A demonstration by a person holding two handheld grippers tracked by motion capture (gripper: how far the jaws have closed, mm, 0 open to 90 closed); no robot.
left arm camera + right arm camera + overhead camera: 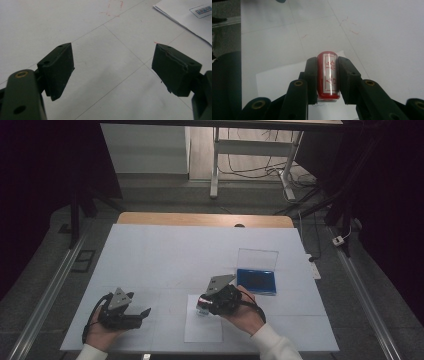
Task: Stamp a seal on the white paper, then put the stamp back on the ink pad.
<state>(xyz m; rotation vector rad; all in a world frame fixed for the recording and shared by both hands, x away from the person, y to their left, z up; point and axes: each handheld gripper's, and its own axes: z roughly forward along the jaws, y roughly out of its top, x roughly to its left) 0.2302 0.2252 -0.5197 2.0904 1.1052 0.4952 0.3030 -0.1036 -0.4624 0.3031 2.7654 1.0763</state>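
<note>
My right gripper (327, 65) is shut on a red stamp (329, 75) with a clear cap and red characters on its label; both pads press its sides. In the high view that gripper (204, 309) holds the stamp (202, 308) just over a white sheet of paper (202, 330) near the table's front edge. A blue ink pad (256, 281) with its clear lid raised lies behind and to the right. My left gripper (144, 312) rests at the front left, jaws wide apart. Its own view shows the gripper (113, 60) with bare table between the pads.
The table is covered with a large white sheet (165, 255) marked by faint lines and small red smudges. A corner of the paper (185, 15) lies at the upper right of the left gripper view. A desk frame and cables (260, 167) stand beyond the table.
</note>
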